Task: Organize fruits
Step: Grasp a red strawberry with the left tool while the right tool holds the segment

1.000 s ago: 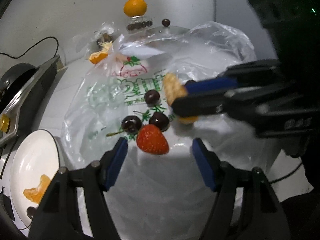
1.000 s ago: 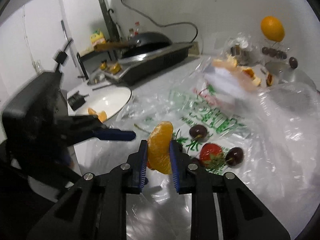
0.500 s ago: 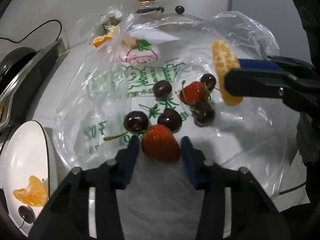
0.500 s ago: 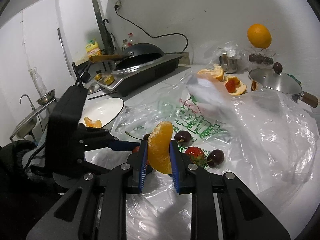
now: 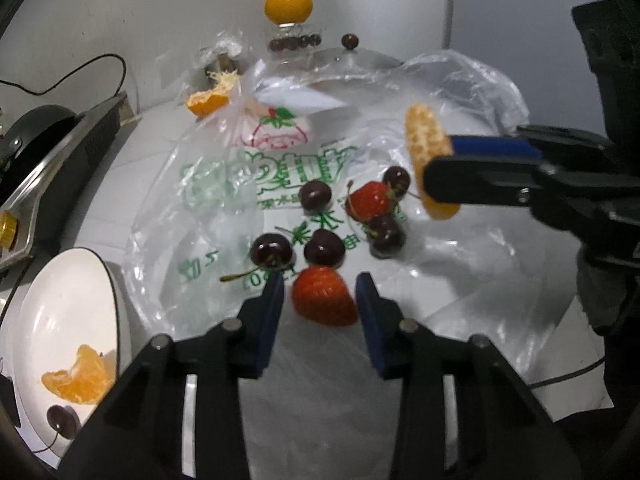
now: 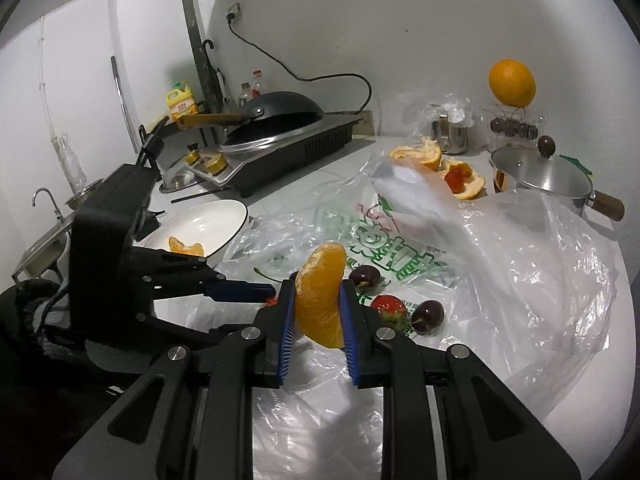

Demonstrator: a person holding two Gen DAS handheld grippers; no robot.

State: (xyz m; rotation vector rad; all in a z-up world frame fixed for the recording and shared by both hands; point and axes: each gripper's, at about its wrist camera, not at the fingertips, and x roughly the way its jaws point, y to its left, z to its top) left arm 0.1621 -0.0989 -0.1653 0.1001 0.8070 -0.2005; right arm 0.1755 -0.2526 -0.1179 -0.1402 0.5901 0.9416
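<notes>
The left tongs sit low over the clear plastic bag spread on the white tabletop. Their blue fingers have just been closing around a strawberry that lies on the plastic; the fruit is between them, but a sliver of space shows on each side, so I cannot tell whether the pads actually press it. Just beyond it lie two dark cherries, then a second strawberry with three more cherries around it.

The right tongs are clamped on an orange segment, holding it upright in the air above the bag, off to the side of the loose fruit.

A white plate stands beside the bag's edge, carrying another orange segment and one cherry. Farther back are orange peel, a lidded steel pot and a whole orange perched on a small stand.
</notes>
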